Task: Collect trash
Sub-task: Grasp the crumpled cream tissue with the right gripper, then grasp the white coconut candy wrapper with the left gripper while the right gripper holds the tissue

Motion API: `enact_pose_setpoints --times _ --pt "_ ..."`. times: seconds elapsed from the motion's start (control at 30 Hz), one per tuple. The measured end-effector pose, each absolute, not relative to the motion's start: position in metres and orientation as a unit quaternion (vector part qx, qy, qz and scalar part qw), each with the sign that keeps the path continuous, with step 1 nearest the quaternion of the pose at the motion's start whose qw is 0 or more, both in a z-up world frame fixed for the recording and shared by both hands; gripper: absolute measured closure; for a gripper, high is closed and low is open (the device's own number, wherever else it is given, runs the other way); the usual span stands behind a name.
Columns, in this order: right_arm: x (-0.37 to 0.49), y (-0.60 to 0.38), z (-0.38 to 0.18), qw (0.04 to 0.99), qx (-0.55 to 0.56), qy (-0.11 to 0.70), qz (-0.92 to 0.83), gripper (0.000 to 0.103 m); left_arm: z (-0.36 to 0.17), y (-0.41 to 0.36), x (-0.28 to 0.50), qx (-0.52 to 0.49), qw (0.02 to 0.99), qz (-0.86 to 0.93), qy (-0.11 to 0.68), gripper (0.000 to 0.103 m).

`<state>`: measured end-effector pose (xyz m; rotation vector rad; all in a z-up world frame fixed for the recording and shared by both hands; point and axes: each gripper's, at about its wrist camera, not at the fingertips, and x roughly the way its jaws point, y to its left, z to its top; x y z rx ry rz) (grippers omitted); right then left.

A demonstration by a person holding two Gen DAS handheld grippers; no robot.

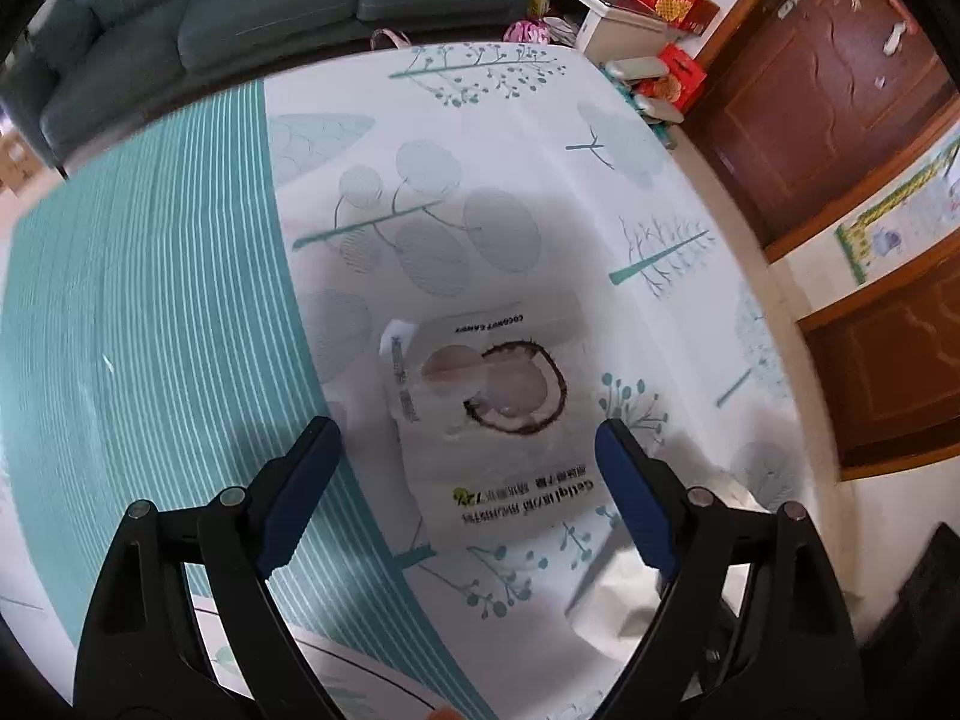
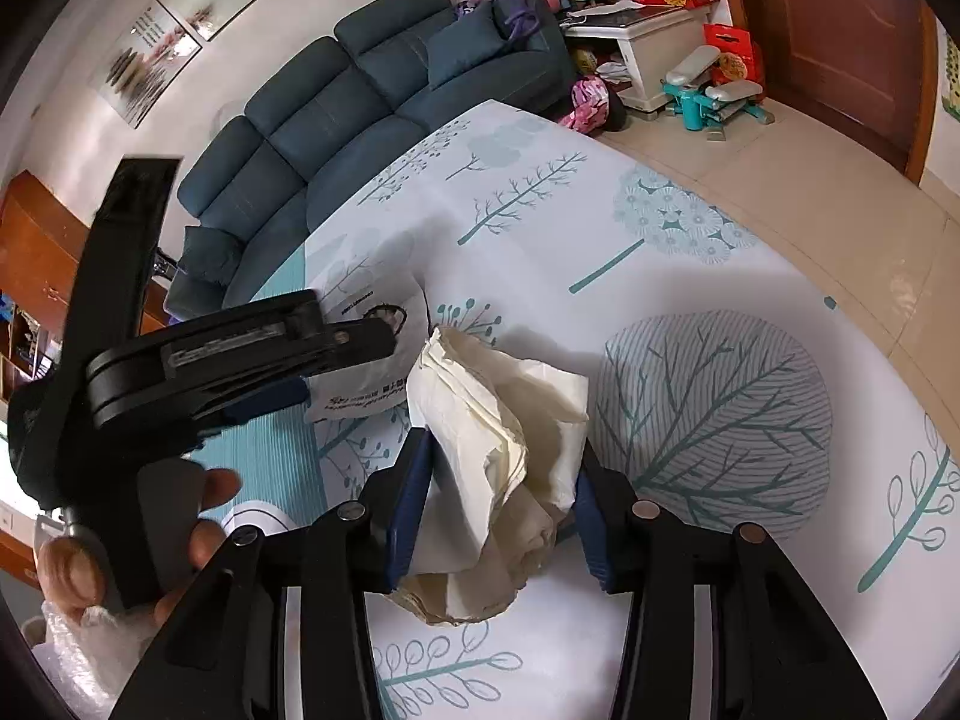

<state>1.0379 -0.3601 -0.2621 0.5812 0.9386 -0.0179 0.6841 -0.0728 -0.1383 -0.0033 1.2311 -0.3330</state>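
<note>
A white coconut-candy wrapper (image 1: 486,414) lies flat on the tree-patterned tablecloth (image 1: 600,192). My left gripper (image 1: 465,450) hovers just above it, open, with a finger on each side of the wrapper. In the right wrist view the left gripper (image 2: 312,354) shows from the side over the same wrapper (image 2: 360,384). My right gripper (image 2: 501,480) is shut on a crumpled cream tissue (image 2: 498,468), squeezed between the blue pads above the cloth. The tissue also shows in the left wrist view (image 1: 618,594) at lower right.
A blue sofa (image 2: 360,102) stands beyond the table's far edge. A white side table (image 2: 648,42) with red boxes and a teal stepper (image 2: 714,96) stand by the brown door (image 2: 840,42). A clear plastic bag (image 2: 72,654) is at lower left.
</note>
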Motion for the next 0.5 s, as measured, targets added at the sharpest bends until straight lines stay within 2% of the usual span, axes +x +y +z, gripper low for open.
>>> enact_pose_setpoints --times 0.3,0.37,0.5 --pt "1.014 -0.367 -0.263 0.846 0.288 0.449 -0.002 0.059 -0.146 -0.108 0.690 0.062 0.806 -0.124 0.576 0.014" --pt "1.009 -0.371 -0.263 0.843 0.295 0.449 -0.002 0.059 -0.149 -0.116 0.690 0.074 0.805 -0.119 0.576 0.008" --pt "1.000 -0.374 -0.264 0.841 0.303 0.449 -0.002 0.060 -0.151 -0.124 0.693 0.067 0.807 -0.109 0.577 0.005"
